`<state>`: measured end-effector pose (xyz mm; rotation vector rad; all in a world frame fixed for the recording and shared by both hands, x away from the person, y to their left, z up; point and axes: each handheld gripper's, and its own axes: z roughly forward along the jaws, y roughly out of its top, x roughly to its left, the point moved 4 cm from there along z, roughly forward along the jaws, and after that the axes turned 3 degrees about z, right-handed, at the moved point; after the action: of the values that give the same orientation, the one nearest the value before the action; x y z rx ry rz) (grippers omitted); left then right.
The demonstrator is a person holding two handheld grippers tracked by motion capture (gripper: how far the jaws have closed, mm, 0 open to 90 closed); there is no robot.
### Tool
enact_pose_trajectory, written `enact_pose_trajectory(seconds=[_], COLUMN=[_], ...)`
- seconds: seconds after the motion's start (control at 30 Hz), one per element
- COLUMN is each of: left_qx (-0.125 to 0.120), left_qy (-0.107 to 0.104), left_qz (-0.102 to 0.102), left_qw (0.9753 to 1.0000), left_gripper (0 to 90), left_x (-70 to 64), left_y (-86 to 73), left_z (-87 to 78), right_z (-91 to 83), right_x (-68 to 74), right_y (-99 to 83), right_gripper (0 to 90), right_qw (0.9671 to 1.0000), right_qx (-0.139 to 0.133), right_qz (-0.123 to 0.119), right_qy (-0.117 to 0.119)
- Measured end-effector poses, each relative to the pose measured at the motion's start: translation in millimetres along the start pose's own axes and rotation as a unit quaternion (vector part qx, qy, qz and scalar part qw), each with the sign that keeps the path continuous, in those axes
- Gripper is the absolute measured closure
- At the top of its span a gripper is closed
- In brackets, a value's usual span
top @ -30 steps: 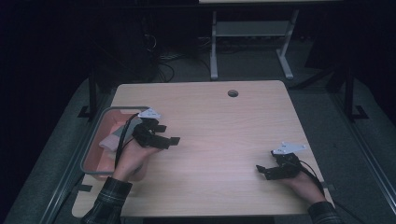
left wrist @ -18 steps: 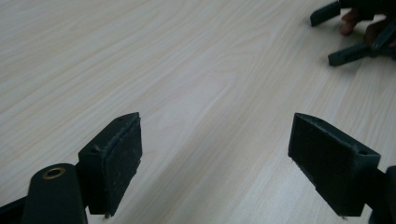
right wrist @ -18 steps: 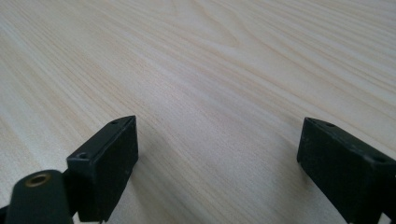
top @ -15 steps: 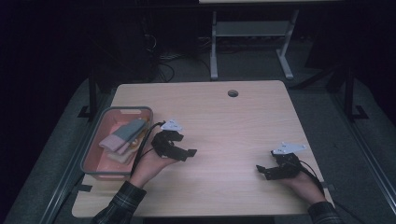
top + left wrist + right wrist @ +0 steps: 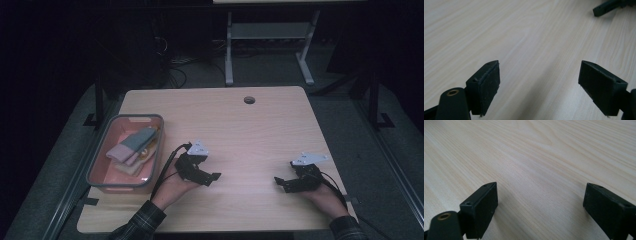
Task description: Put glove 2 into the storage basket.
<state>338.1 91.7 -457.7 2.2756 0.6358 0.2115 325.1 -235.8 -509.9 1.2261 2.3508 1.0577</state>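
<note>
Socks (image 5: 131, 147) lie piled in the pink bin (image 5: 158, 150), to the outer side of my left gripper (image 5: 209, 176). Change noted: a second ago that gripper was over the bin; it now sits on bare tabletop (image 5: 250, 140) beside it, fingers (image 5: 485, 85) spread wide, nothing between them. I judge a deposit done and the hand back at rest. Right gripper (image 5: 282, 183) unmoved near the tabletop's corner, fingers (image 5: 481, 206) also spread and empty. Hard to make out: how many socks are in the bin, and what lies under the pile.
</note>
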Motion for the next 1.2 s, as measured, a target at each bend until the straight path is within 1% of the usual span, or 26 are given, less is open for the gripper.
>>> enact_pose_trajectory(seconds=[0.03, 0.07, 0.17, 0.3, 0.37, 0.4, 0.53, 0.63, 0.67, 0.77, 0.83, 0.93, 0.97, 1.0, 1.03, 1.2], left_qx=[-0.001, 0.0, 0.006, 0.003, 0.013, 0.018, 0.019, 0.019, 0.015, 0.018, 0.014, 0.004, 0.004, -0.005, -0.007, -0.007], left_qy=[-0.001, -0.005, -0.001, -0.002, -0.007, -0.009, -0.011, -0.008, -0.007, -0.008, -0.007, 0.0, 0.0, -0.001, -0.002, -0.006], left_qz=[0.0, 0.005, 0.01, 0.012, 0.013, 0.018, 0.025, 0.031, 0.032, 0.036, 0.036, 0.046, 0.046, 0.053, 0.052, 0.058], left_qw=[1.0, 1.0, 0.9999, 0.9999, 0.9998, 0.9997, 0.9995, 0.9993, 0.9994, 0.9992, 0.9992, 0.999, 0.999, 0.9986, 0.9986, 0.9983], left_gripper=[16.9, 17.0, 16.8, 16.4, 15.9, 15.8, 15.3, 13.9, 13.9, 13.1, 12.4, 12.2, 12.2, 12.1, 12.1, 12.1], left_x=[-1.9, -4.5, -7.7, -11.0, -14.9, -15.8, -19.6, -22.3, -23.3, -24.6, -25.8, -26.8, -26.8, -26.5, -26.4, -26.9], left_y=[-1.4, -4.4, -7.6, -10.6, -14.7, -15.3, -16.3, -17.9, -18.3, -20.6, -22.0, -23.0, -23.0, -23.9, -24.0, -24.1], left_z=[1.9, 4.9, 10.1, 15.3, 23.1, 25.1, 31.4, 35.2, 36.5, 40.5, 43.0, 45.2, 45.2, 46.2, 46.5, 46.5], right_z=[0.0, 0.0, 0.0, 0.0, 0.0, 0.0, 0.0, -0.1, 0.0, 0.0, 0.0, 0.0, 0.0, 0.0, 0.0, 0.0], right_x=[0.0, 0.0, 0.0, 0.0, 0.0, -0.2, 0.0, -0.1, -0.2, -0.1, -0.1, -0.2, -0.1, -0.2, -0.1, -0.1], right_y=[0.0, 0.0, 0.0, 0.0, 0.0, -0.1, 0.0, 0.0, -0.1, 0.0, 0.0, 0.0, 0.0, 0.0, -0.1, -0.1], right_gripper=[12.3, 12.2, 12.3, 12.3, 12.3, 12.2, 12.2, 12.2, 12.2, 12.3, 12.3, 12.2, 12.2, 12.2, 12.2, 12.3], right_qw=[1.0, 1.0, 1.0, 1.0, 1.0, 1.0, 1.0, 1.0, 1.0, 1.0, 1.0, 1.0, 1.0, 1.0, 1.0, 1.0], right_qx=[0.0, 0.0, 0.0, 0.0, 0.0, 0.0, 0.0, 0.0, 0.0, 0.0, 0.0, 0.0, 0.0, 0.0, 0.0, 0.0], right_qz=[0.0, 0.0, 0.0, 0.0, 0.0, -0.001, 0.0, -0.001, -0.001, -0.001, -0.001, -0.001, -0.001, -0.001, -0.001, -0.001], right_qy=[0.0, 0.0, 0.0, 0.0, 0.0, 0.0, 0.0, 0.0, 0.0, 0.0, 0.0, 0.0, 0.0, 0.0, 0.0, 0.0])
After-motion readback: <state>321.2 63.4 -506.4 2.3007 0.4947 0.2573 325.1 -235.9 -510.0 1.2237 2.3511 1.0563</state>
